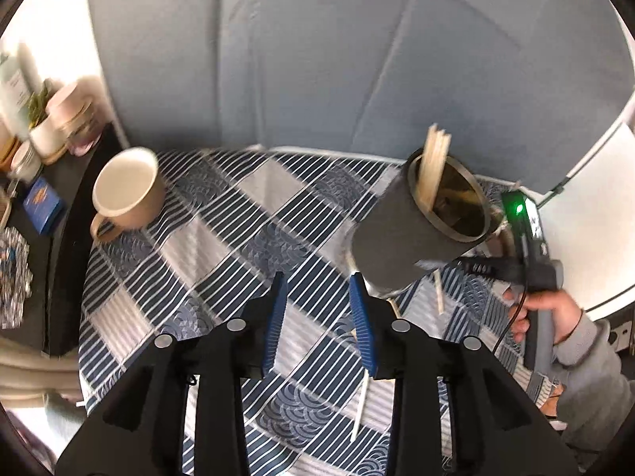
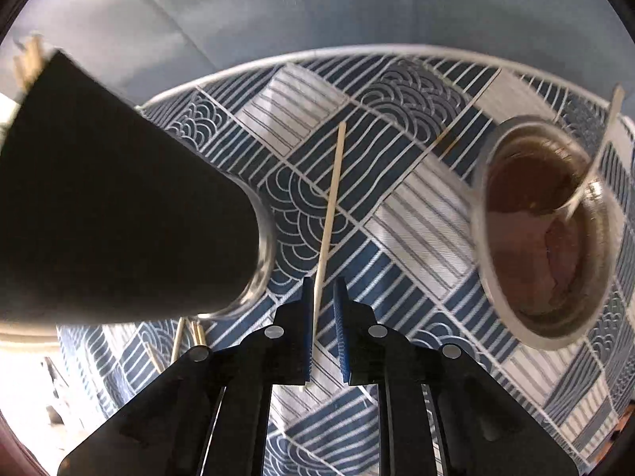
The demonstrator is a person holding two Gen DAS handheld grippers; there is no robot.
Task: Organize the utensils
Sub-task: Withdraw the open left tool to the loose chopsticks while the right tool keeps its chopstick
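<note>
A dark cylindrical holder (image 1: 416, 222) with several wooden chopsticks (image 1: 434, 162) in it stands on the patterned tablecloth (image 1: 222, 238). My left gripper (image 1: 317, 279) hovers over the cloth just left of the holder, open, with nothing between its pads. A pale chopstick (image 1: 360, 408) lies under its right finger. My right gripper (image 2: 322, 283) points down at a single chopstick (image 2: 329, 206) lying on the cloth. The stick passes between the blue pads, which stand slightly apart and do not press it. The holder (image 2: 119, 198) fills the left of the right wrist view.
A beige mug (image 1: 127, 190) stands at the table's far left. A steel cup (image 2: 547, 230) with a utensil handle (image 2: 607, 127) leaning in it sits right of the right gripper. More chopsticks (image 2: 190, 337) lie by the holder's base. Jars and boxes (image 1: 43, 146) crowd a dark side shelf.
</note>
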